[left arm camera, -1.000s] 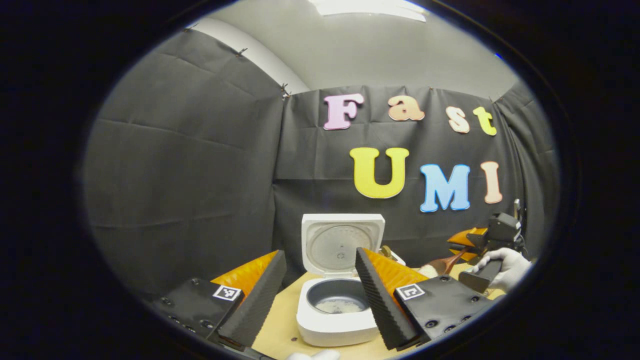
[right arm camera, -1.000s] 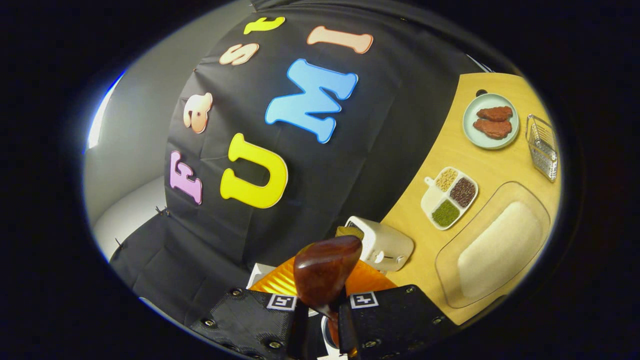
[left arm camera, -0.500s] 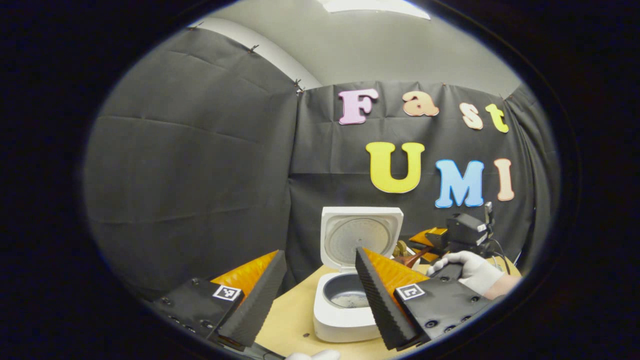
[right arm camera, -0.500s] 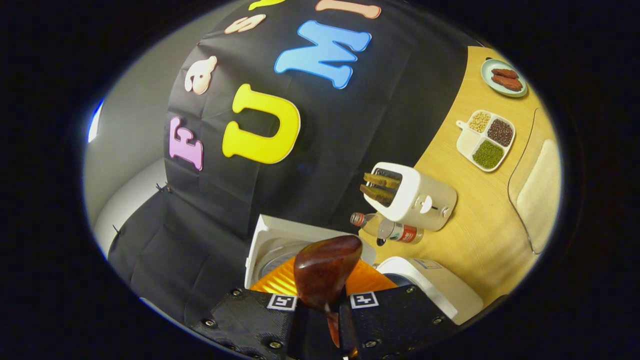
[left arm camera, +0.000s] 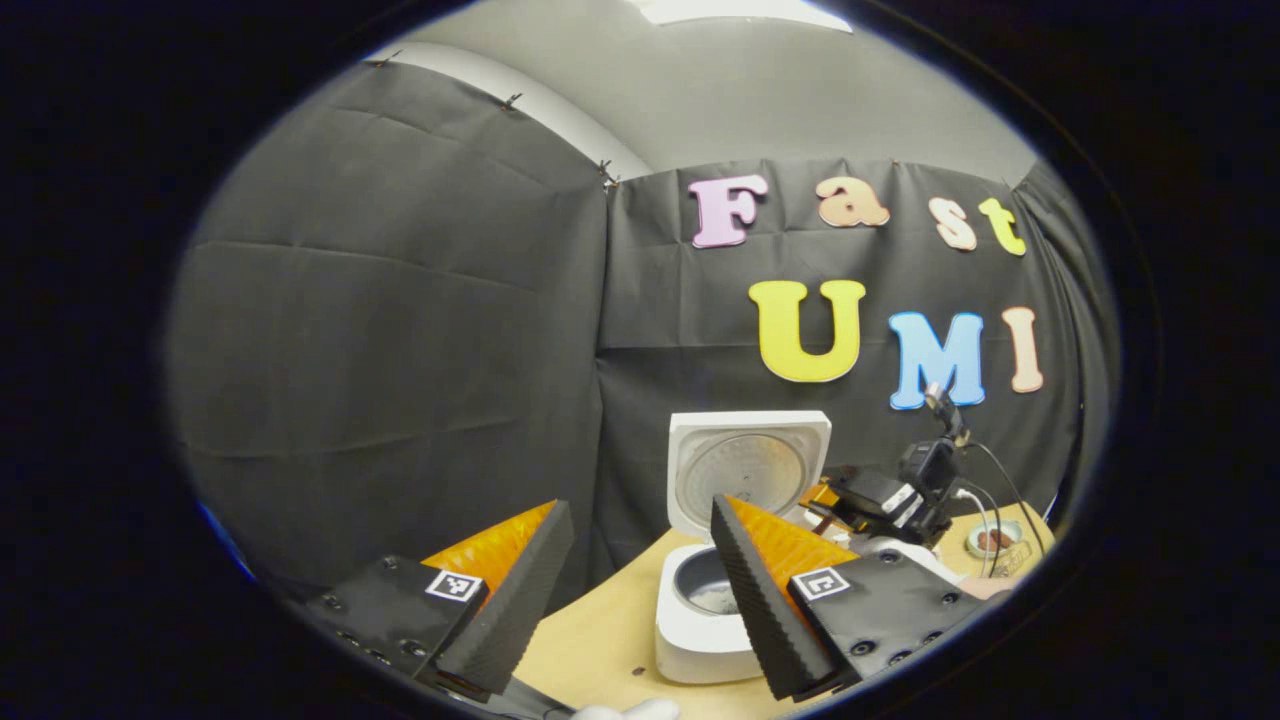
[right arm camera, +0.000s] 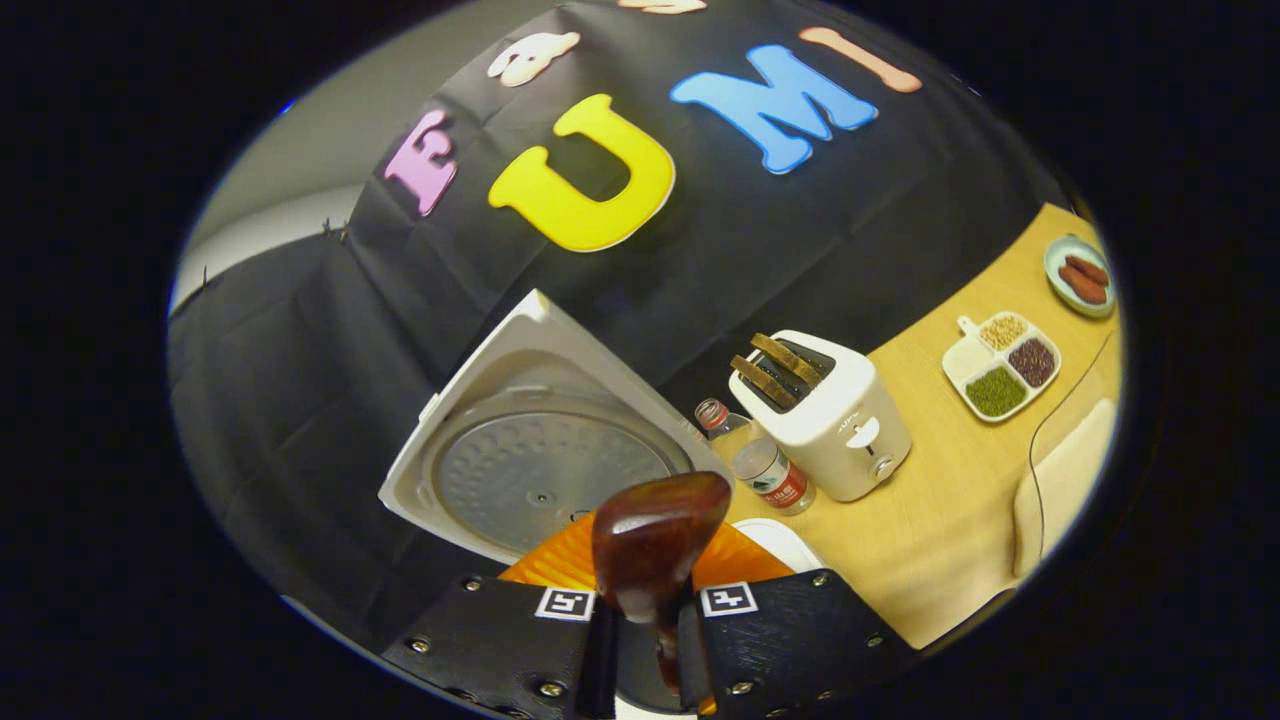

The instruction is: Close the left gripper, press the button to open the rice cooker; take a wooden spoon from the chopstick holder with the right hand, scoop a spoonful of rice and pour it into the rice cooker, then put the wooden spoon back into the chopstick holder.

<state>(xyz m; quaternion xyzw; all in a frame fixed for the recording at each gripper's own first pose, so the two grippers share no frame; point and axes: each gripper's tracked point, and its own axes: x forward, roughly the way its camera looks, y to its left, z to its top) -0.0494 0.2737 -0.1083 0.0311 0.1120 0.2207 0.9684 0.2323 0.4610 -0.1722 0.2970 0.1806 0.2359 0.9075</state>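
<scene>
The wooden spoon [right arm camera: 652, 545] is pinched in the right tool [right arm camera: 645, 640], above the rice cooker [left arm camera: 705, 625], whose lid [right arm camera: 540, 455] is raised. The left tool [left arm camera: 635, 590] is held spread apart over the tabletop [left arm camera: 600, 650].

Dim booth, overhead light, fisheye-warped edges

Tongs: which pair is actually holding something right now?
The right tongs, shut on the wooden spoon near the open rice cooker. The left tongs stand open, with nothing between them.
</scene>
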